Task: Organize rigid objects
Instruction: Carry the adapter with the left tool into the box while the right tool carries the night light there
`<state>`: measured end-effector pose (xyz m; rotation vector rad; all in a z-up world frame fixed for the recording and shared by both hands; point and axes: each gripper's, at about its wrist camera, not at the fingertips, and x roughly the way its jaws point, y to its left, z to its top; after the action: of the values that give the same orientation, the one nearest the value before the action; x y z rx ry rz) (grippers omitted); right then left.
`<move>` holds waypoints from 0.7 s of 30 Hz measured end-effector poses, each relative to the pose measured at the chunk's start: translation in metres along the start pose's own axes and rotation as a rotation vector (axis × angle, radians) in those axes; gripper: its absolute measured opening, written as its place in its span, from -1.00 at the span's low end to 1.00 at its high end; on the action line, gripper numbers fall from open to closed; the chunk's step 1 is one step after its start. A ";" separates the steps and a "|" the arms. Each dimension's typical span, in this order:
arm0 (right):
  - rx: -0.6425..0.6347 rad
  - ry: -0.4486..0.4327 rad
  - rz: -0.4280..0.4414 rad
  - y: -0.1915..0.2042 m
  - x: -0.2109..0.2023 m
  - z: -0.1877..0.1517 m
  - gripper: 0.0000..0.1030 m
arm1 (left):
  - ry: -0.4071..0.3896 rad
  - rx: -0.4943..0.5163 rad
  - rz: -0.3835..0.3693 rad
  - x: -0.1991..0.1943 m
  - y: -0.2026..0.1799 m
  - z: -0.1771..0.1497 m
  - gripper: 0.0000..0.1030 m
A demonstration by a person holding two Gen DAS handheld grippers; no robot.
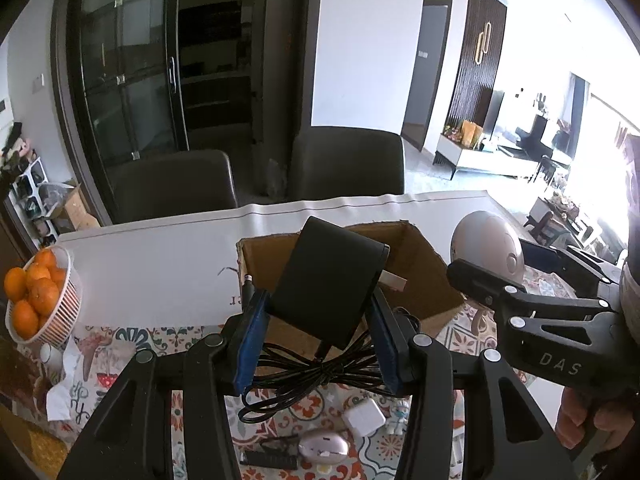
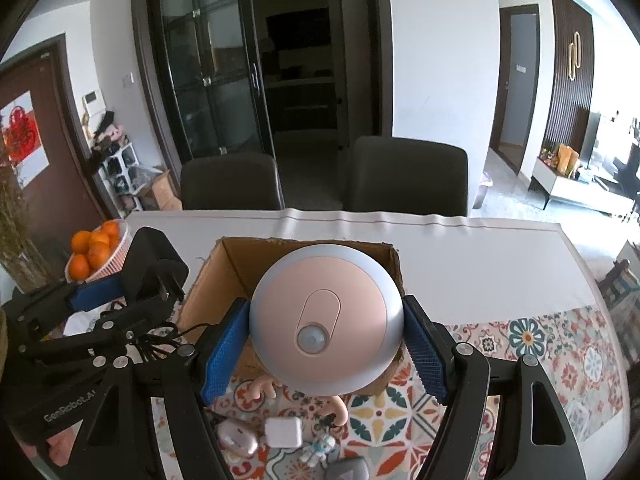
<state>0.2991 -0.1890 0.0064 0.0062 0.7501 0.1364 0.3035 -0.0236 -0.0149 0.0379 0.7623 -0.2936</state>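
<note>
Left tongs (image 1: 318, 320) clamped tight on a black power adapter (image 1: 328, 280), blue pads pressing both its sides, its bundled cable (image 1: 308, 376) dangling underneath. It's held up just in front of the open cardboard box (image 1: 420, 264), above the patterned surface (image 1: 472, 340). Over on the other side, right tongs (image 2: 326, 340) gripping a round pink and silver sensor light (image 2: 326, 316), one pad on either edge, right over the near side of that same box (image 2: 236, 264). Down below on the surface: a white charger cube (image 2: 283, 432), a grey mouse (image 2: 238, 438) beside it, a little white figurine (image 2: 318, 450). Off to the left, a basket of oranges (image 1: 36, 300).
</note>
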 end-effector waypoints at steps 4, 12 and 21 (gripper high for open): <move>0.001 0.041 0.002 -0.005 0.017 0.013 0.46 | 0.010 -0.007 -0.007 0.015 0.001 0.013 -0.07; 0.017 0.135 0.014 -0.018 0.055 0.031 0.46 | 0.098 -0.020 0.002 0.054 0.007 0.032 -0.07; 0.021 0.239 0.036 -0.020 0.093 0.032 0.46 | 0.210 -0.046 -0.011 0.090 0.014 0.032 -0.06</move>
<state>0.3903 -0.1957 -0.0343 0.0242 0.9904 0.1653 0.3907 -0.0370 -0.0542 0.0213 0.9776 -0.2854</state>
